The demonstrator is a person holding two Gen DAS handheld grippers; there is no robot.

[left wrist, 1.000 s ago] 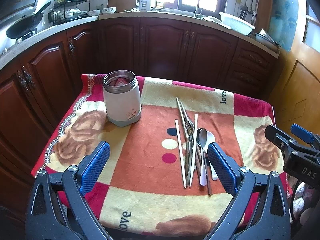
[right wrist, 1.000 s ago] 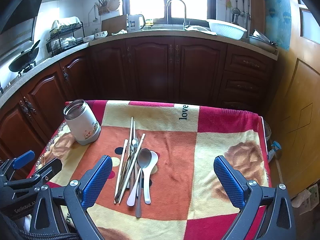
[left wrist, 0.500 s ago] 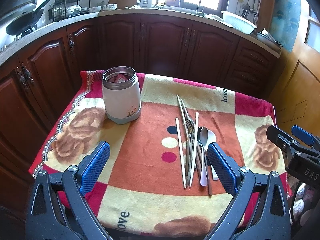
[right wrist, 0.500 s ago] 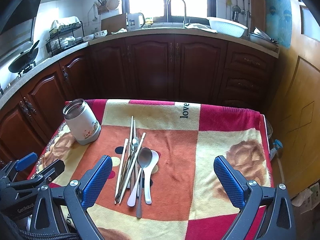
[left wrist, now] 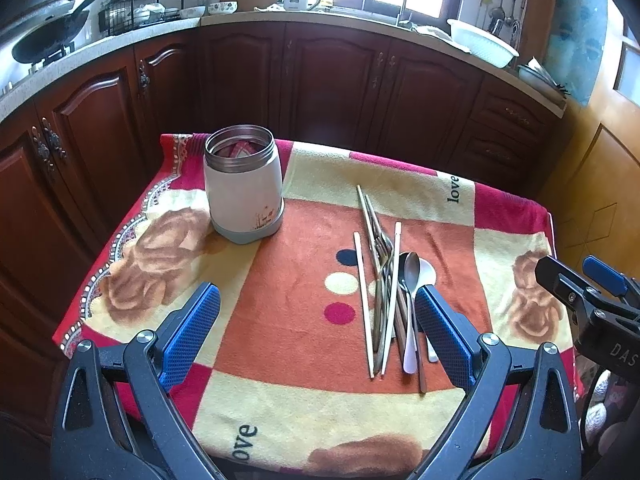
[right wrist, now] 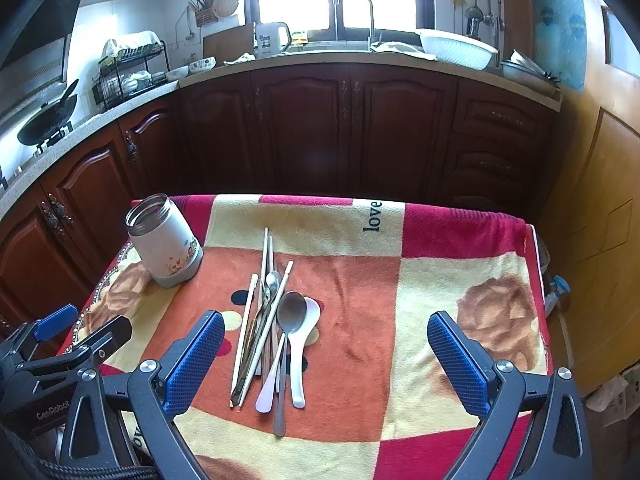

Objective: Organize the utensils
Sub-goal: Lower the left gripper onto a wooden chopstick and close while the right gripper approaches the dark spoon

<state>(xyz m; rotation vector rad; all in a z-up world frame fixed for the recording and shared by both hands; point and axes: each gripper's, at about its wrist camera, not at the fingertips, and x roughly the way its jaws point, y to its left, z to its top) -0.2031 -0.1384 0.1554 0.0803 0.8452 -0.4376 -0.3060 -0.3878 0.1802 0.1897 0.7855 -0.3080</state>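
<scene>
A pile of utensils [left wrist: 394, 292] lies on the patterned cloth: chopsticks, forks, a metal spoon and a white spoon. It also shows in the right wrist view [right wrist: 276, 332]. A white jar with an open steel rim [left wrist: 243, 184] stands upright at the far left of the cloth, also in the right wrist view [right wrist: 166, 240]. My left gripper [left wrist: 318, 328] is open and empty above the near edge, the pile by its right finger. My right gripper [right wrist: 326, 356] is open and empty, hovering just right of the pile.
The cloth covers a small table [left wrist: 516, 208] with drops on all sides. Dark wood cabinets [right wrist: 340, 128] stand behind it, a wooden door [right wrist: 600, 208] to the right. The right gripper shows at the right edge of the left wrist view [left wrist: 592, 304].
The left gripper has drifted slightly forward and lower toward the table. The right gripper has barely moved. Nothing on the cloth has shifted.
</scene>
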